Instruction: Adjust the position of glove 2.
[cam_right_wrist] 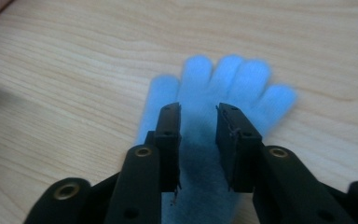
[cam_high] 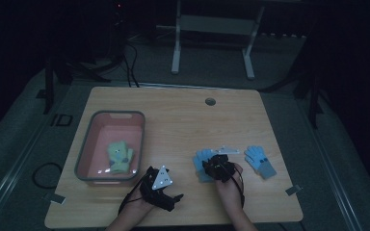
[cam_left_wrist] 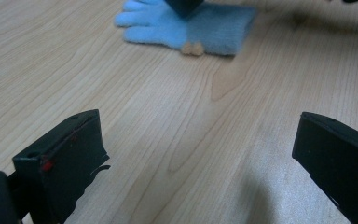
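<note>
Glove (cam_right_wrist: 214, 140) beneath right claw (cam_right_wrist: 198, 116) | second glove (cam_high: 260, 161) in high view

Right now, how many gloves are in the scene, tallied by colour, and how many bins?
Blue gloves: 2, one under the right gripper, one to its right
Green gloves: 1, in the bin
Pink bins: 1
Total: 4

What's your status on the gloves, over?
Right gripper jaws slightly apart, low over the near blue glove, nothing gripped. Left gripper open over bare table. Second blue glove lies apart; green glove in bin.
</note>
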`<state>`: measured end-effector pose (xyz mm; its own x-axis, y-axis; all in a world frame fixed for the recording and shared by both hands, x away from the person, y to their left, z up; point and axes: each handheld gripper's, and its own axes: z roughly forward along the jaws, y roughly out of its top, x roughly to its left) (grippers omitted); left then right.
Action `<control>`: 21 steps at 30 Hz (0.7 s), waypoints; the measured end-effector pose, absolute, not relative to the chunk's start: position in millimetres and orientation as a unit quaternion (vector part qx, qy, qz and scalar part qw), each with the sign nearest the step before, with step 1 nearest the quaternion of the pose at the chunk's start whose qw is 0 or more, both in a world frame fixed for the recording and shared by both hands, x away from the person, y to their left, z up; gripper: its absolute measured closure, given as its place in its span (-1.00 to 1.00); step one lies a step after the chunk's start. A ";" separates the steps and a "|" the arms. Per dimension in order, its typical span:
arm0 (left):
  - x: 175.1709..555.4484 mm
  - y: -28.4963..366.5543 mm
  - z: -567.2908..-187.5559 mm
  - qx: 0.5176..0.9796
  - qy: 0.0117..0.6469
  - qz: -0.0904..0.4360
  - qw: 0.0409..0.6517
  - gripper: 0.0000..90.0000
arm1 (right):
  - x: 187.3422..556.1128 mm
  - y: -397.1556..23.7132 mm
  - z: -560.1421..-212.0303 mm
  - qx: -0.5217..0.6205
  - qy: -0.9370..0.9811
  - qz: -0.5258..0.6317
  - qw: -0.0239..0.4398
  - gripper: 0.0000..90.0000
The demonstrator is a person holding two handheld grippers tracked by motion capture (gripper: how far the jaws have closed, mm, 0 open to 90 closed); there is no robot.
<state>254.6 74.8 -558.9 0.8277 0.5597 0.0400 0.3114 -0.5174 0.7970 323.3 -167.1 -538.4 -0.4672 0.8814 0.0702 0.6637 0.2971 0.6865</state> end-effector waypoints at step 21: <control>255.5 73.6 -560.6 0.859 0.254 0.150 0.419 -0.95 | 335.3 -251.3 -505.0 0.404 0.824 0.354 0.178 0.36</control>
